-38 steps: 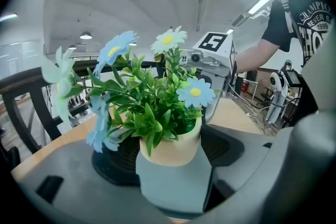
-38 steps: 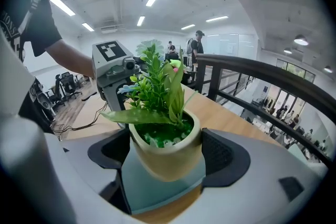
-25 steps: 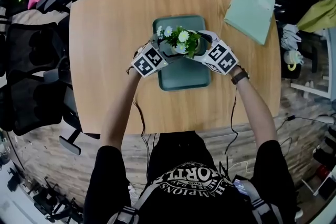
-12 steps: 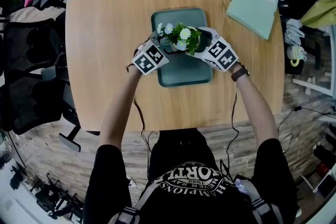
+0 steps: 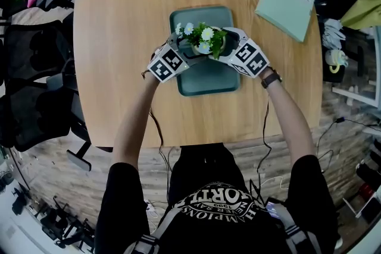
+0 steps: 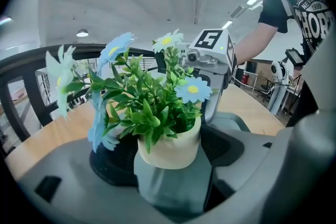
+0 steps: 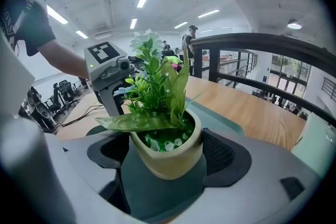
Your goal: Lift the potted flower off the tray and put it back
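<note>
Now | left tool (image 5: 181, 48), right tool (image 5: 225, 44) clench potted flower (image 5: 201, 38) | over tray (image 5: 208, 81), inside rim | table (image 5: 119, 38) edges well apart

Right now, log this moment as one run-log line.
left gripper: shut on potted flower | right gripper: same | potted flower: upright, over tray | clear of tray: cannot tell

Potted flower (image 5: 202, 41) was between your left gripper (image 5: 183, 52) and right gripper (image 5: 225, 44), over the tray (image 5: 208, 81); folder (image 5: 284, 2) lay far right.
</note>
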`<action>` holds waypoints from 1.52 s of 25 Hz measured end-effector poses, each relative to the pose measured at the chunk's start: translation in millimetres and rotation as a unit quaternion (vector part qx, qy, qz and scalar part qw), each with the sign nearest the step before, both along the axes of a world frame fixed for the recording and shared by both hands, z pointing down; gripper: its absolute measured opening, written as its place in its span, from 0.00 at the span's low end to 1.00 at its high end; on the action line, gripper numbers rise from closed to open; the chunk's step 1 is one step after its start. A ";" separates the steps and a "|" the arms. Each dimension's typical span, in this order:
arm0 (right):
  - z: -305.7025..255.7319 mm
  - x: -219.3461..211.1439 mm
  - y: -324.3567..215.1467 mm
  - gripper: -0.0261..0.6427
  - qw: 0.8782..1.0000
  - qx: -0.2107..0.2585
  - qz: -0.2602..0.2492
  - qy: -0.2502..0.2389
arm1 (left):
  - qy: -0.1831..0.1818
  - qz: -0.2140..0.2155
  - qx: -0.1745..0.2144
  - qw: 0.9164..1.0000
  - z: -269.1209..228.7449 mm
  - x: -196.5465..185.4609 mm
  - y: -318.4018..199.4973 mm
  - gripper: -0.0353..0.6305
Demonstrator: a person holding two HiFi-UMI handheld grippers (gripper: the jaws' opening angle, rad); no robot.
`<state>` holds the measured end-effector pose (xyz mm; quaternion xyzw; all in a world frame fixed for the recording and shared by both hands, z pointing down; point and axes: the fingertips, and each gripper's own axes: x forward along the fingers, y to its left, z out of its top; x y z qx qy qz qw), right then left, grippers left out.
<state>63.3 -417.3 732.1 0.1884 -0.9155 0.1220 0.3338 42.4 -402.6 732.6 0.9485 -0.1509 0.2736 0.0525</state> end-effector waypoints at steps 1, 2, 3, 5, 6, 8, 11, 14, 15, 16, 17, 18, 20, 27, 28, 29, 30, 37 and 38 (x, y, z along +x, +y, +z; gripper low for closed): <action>-0.5 -0.2 0.2 0.72 1.000 -0.001 0.000 0.001 | -0.002 0.001 -0.002 1.000 -1.2 -0.2 0.4 0.62; -0.9 -0.6 0.4 0.72 1.000 -0.002 0.001 0.002 | -0.003 0.002 -0.002 1.000 -3.1 -0.7 0.8 0.62; -1.2 -1.0 0.6 0.72 1.000 -0.003 0.003 0.004 | -0.004 0.001 -0.002 1.000 -5.0 -1.4 0.9 0.62; -1.8 -1.1 0.8 0.72 1.000 -0.003 0.007 0.008 | -0.007 -0.008 -0.001 1.000 -5.5 -4.0 0.9 0.62; -2.9 -0.5 0.9 0.72 1.000 -0.002 0.008 0.010 | -0.010 -0.013 0.000 1.000 -4.3 -6.0 1.0 0.62; -6.9 1.4 1.2 0.71 1.000 0.002 0.013 0.012 | -0.017 -0.024 0.000 1.000 -1.5 -11.7 2.1 0.62; -14.7 5.5 3.9 0.71 1.000 0.004 0.019 0.015 | -0.016 -0.037 -0.002 0.999 -8.8 -20.7 3.9 0.62; -23.4 12.0 6.3 0.70 0.999 0.009 0.027 0.019 | -0.008 -0.052 0.000 0.999 -21.6 -28.2 3.6 0.62; -26.5 14.6 7.2 0.70 0.999 0.011 0.031 0.021 | -0.007 -0.055 0.002 0.998 -26.6 -29.5 4.1 0.62; -29.5 17.3 8.4 0.70 0.999 0.013 0.034 0.022 | -0.007 -0.057 0.004 0.998 -31.5 -31.1 5.1 0.62; -32.5 19.7 10.0 0.70 0.999 0.014 0.038 0.023 | -0.009 -0.059 0.007 0.998 -36.1 -33.6 6.5 0.62; -35.6 21.6 12.0 0.69 0.999 0.015 0.042 0.024 | -0.011 -0.061 0.010 0.998 -40.5 -36.8 8.1 0.62; -42.4 25.1 16.5 0.69 0.998 0.017 0.049 0.026 | -0.010 -0.069 0.015 0.997 -49.7 -43.1 10.8 0.62; -72.4 45.6 35.7 0.68 0.996 0.028 0.087 0.022 | 0.009 -0.101 0.029 0.994 -87.5 -61.2 28.4 0.62; -77.9 47.6 39.8 0.68 0.995 0.030 0.092 0.021 | 0.011 -0.107 0.030 0.994 -92.9 -63.9 32.9 0.62; -83.3 49.4 43.9 0.68 0.995 0.032 0.097 0.020 | 0.014 -0.112 0.030 0.993 -97.8 -66.5 37.7 0.62; -88.8 51.3 47.5 0.68 0.994 0.035 0.103 0.018 | 0.017 -0.118 0.030 0.992 -102.5 -68.6 42.2 0.62; -146.1 66.7 62.3 0.64 0.983 0.065 0.171 -0.017 | 0.052 -0.160 0.044 0.985 -148.8 -72.4 64.6 0.60; -153.5 68.6 64.6 0.63 0.981 0.068 0.180 -0.022 | 0.054 -0.165 0.046 0.984 -154.9 -71.5 68.0 0.59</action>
